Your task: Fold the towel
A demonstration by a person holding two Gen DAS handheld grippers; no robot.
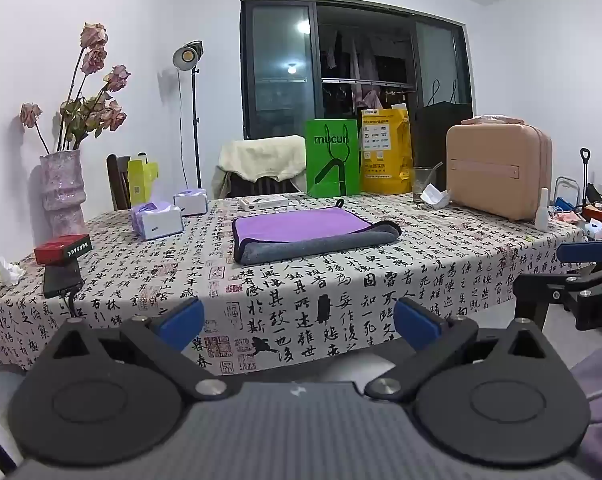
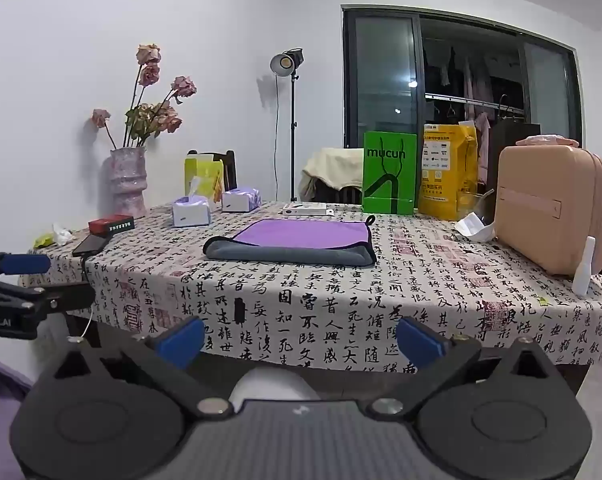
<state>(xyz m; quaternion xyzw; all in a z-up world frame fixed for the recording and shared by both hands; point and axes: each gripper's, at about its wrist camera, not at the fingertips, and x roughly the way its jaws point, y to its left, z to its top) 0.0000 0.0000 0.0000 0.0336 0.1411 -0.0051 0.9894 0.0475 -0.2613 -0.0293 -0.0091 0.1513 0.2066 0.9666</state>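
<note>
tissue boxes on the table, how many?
2. One tissue box is near the table's left edge, a tissue sticking up from it; the other tissue box sits just right and farther back. None looks hidden.

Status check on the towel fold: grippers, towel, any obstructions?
Left gripper and right gripper open, empty, short of the table. Towel lies partly folded, near edge rolled over. Nothing between grippers and towel.

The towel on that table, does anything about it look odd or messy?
Slightly. The towel lies partly folded: its grey underside is rolled over along the near edge, covering part of the purple face, and the fold runs a bit askew. Both tools, left and right, hang open, off the table.
</note>
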